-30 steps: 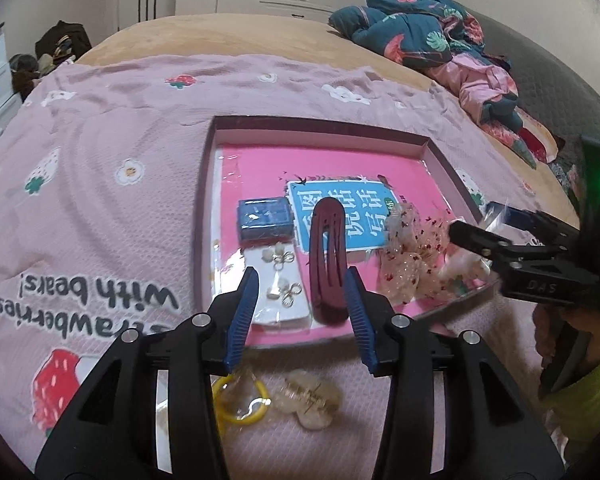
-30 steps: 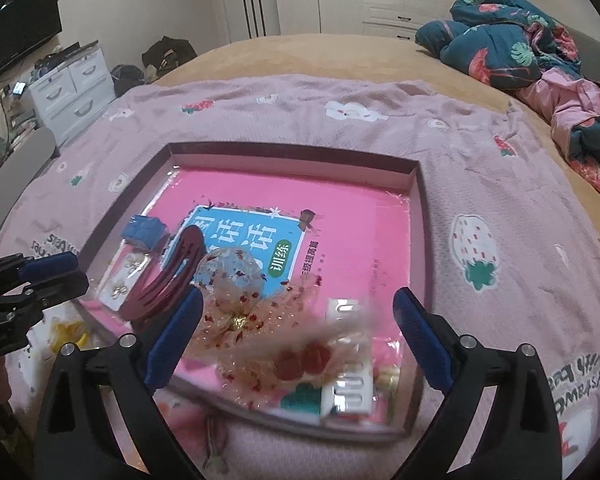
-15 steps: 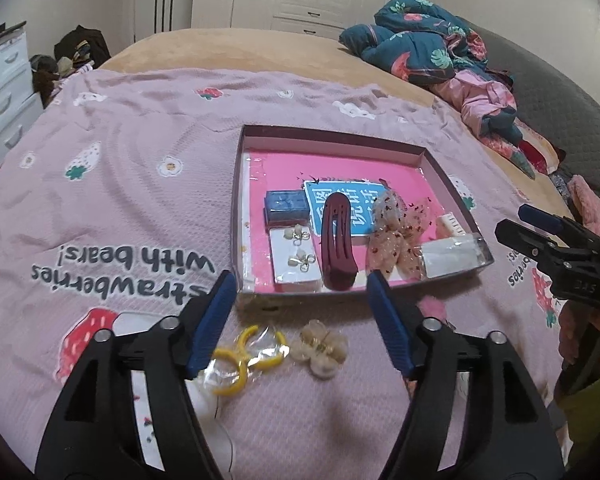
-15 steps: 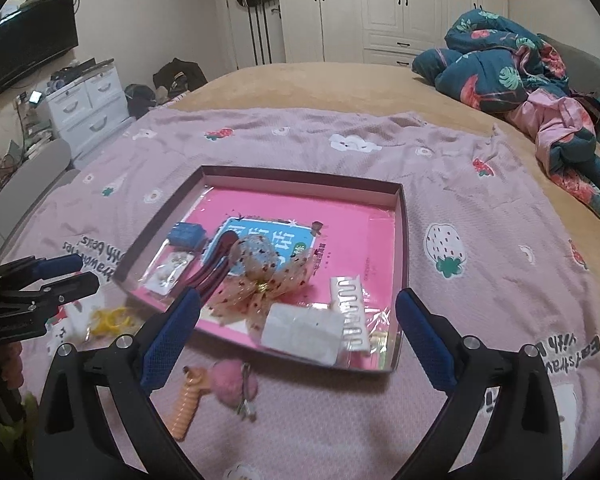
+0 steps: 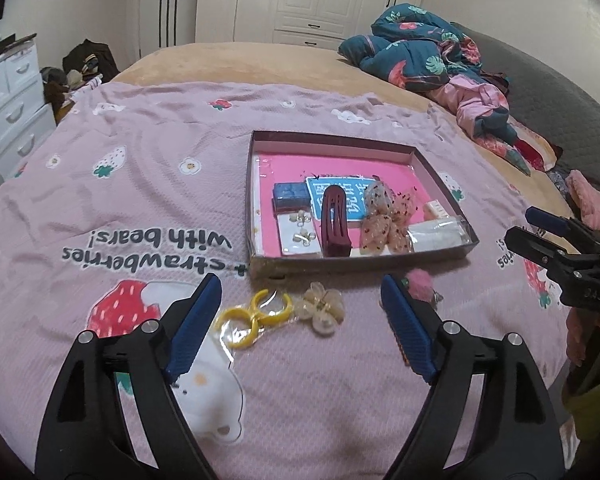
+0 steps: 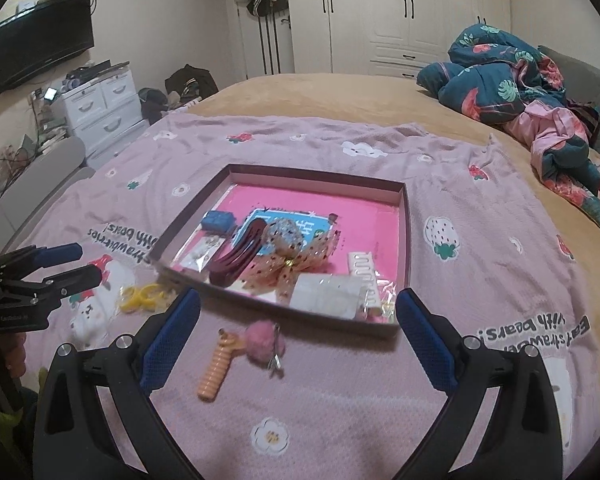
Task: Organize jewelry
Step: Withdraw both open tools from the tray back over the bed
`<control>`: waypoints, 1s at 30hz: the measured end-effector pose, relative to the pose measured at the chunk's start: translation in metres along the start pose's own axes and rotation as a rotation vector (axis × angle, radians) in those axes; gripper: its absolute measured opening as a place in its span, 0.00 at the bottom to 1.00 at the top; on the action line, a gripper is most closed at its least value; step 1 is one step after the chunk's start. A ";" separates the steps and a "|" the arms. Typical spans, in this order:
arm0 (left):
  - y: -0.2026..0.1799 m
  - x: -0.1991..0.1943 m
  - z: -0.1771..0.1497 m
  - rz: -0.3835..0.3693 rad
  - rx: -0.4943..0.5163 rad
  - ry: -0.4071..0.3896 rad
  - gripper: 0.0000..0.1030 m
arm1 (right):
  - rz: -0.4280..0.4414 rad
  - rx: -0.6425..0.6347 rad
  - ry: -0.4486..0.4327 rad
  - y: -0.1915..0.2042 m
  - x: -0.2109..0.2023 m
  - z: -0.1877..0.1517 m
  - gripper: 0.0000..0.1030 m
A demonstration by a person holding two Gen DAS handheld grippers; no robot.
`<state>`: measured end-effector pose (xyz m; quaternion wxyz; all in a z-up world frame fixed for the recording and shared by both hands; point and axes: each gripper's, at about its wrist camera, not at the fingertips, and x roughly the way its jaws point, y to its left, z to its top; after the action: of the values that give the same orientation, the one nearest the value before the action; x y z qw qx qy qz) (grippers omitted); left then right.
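A shallow box with a pink floor lies on the bed. It holds a dark red hair clip, a blue case, an earring card, a dotted bow, a white packet and a white comb clip. Outside it lie yellow rings in a bag, a clear flower clip, a pink pompom and an orange clip. My left gripper is open and empty above the rings and flower clip. My right gripper is open and empty above the pompom.
The pink strawberry blanket covers the near part of the bed. A heap of dark floral bedding lies at the far right. White drawers stand left of the bed, wardrobes behind it.
Both grippers have pulled back from the box and opened wider. The right gripper has let go of a packet, which now lies in the box's near right corner.
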<state>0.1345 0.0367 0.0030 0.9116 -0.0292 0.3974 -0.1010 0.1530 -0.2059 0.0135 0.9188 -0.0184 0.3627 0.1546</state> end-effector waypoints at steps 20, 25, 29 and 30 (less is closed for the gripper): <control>0.014 -0.026 -0.044 0.041 -0.021 0.001 0.74 | 0.020 -0.032 0.014 0.034 -0.023 -0.038 0.95; 0.024 -0.029 -0.054 0.056 -0.043 0.007 0.74 | 0.034 -0.051 0.029 0.046 -0.019 -0.043 0.95; 0.032 -0.029 -0.060 0.068 -0.061 0.013 0.74 | 0.042 -0.064 0.043 0.055 -0.012 -0.048 0.95; 0.035 -0.028 -0.061 0.072 -0.066 0.015 0.74 | 0.043 -0.066 0.046 0.057 -0.010 -0.049 0.95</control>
<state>0.0766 0.0784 -0.0233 0.9102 -0.0440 0.4082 -0.0549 0.0962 -0.1618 -0.0115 0.9056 -0.0443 0.3789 0.1856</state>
